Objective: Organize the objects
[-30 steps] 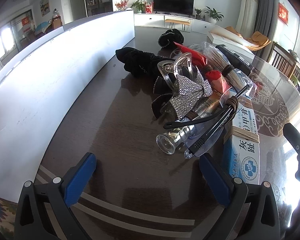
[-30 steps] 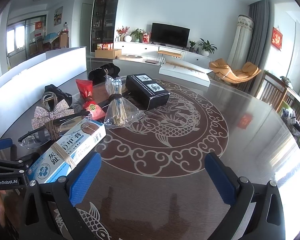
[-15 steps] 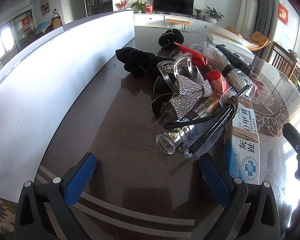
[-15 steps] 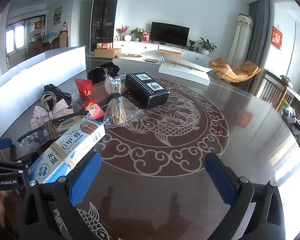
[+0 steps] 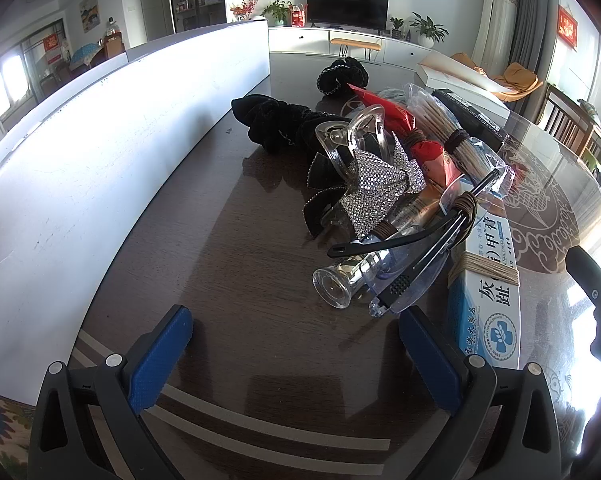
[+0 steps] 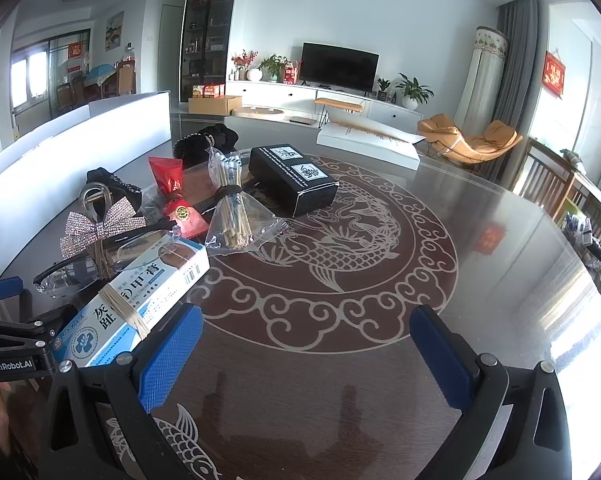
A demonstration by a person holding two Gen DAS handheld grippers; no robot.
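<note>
Two hand-held grippers hover over a dark round table (image 6: pixel 500 240) crowded with small goods. The left gripper (image 5: pixel 296 344) has its blue-padded fingers spread wide with nothing between them, low above bare wood. The right gripper (image 6: pixel 304 344) is likewise spread and empty, over the table's pale carp emblem.

The landmark is a blue-and-white cream box (image 5: pixel 486 280), bound with a rubber band. It lies just beside the left gripper's right-hand finger and close to the right gripper's left-hand finger. Clear safety glasses (image 5: pixel 404 264) with black arms rest against the box, over a clear glass vial (image 5: pixel 340 280). Beyond the box sit a rhinestone bow (image 5: pixel 376 188), a clear hair claw (image 5: pixel 356 136), black scrunchies (image 5: pixel 276 124), red snack packets (image 6: pixel 172 188) and a bagged bundle of sticks (image 6: pixel 232 208). A black carton (image 6: pixel 292 178) lies farther from the box, at the emblem's edge.
</note>
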